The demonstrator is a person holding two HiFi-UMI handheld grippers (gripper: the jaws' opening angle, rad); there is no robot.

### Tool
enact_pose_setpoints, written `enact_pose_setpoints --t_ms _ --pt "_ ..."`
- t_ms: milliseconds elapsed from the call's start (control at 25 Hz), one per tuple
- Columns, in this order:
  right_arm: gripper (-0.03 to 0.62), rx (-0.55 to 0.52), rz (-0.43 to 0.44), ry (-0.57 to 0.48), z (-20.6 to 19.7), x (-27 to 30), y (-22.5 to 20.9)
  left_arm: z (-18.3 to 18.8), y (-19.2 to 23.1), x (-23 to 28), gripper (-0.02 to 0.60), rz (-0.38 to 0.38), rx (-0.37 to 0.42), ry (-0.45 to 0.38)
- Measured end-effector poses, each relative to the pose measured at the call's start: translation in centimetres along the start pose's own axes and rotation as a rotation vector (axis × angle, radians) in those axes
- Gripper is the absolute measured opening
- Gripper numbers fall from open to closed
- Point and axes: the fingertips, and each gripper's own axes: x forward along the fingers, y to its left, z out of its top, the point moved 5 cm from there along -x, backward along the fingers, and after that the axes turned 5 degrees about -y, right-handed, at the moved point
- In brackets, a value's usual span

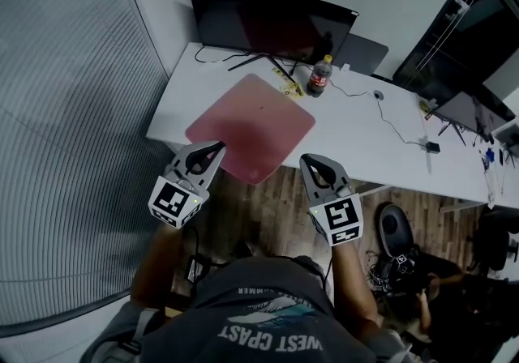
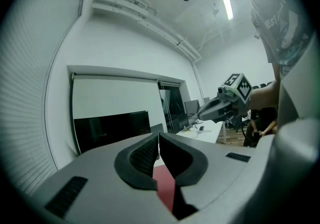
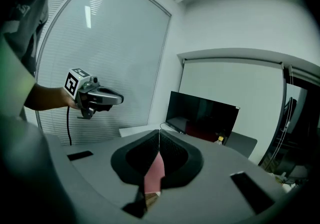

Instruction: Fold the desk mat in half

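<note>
A red desk mat [image 1: 250,126] lies flat on the white desk [image 1: 357,136], turned cornerwise, with its near corner reaching over the desk's front edge. My left gripper [image 1: 220,145] hovers at the mat's near left edge, shut and empty. My right gripper [image 1: 306,160] hangs just off the mat's near right edge, in front of the desk, also shut with nothing in it. In the left gripper view the closed jaws [image 2: 158,136] show a strip of the mat [image 2: 165,187] below them. The right gripper view shows its closed jaws [image 3: 159,134] over the mat [image 3: 155,175].
A dark monitor [image 1: 272,21] stands at the desk's back, with a bottle [image 1: 320,76] beside the mat's far corner. Cables and a mouse [image 1: 378,95] lie to the right. A blind-covered window [image 1: 73,110] curves along the left. Wooden floor and a chair base [image 1: 395,228] lie below the desk.
</note>
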Motion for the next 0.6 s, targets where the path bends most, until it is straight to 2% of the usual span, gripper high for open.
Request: enact_pose_setpoints --t_ms 280,440,600 --pt "0.026 -0.093 0.033 0.066 -1.7 3.2 1.2 -3.4 2.5 -0.9 0.023 0.017 0.025 0.035" --pt "0.027 -0.135 0.066 0.112 -4.8 5.8 1.2 -6.9 3.5 -1.1 0.023 0.034 0.061 0.110" --pt "0.028 -0.162 0.117 0.166 -8.6 7.8 1.4 -10.6 3.6 -1.2 0.023 0.042 0.117 0.224"
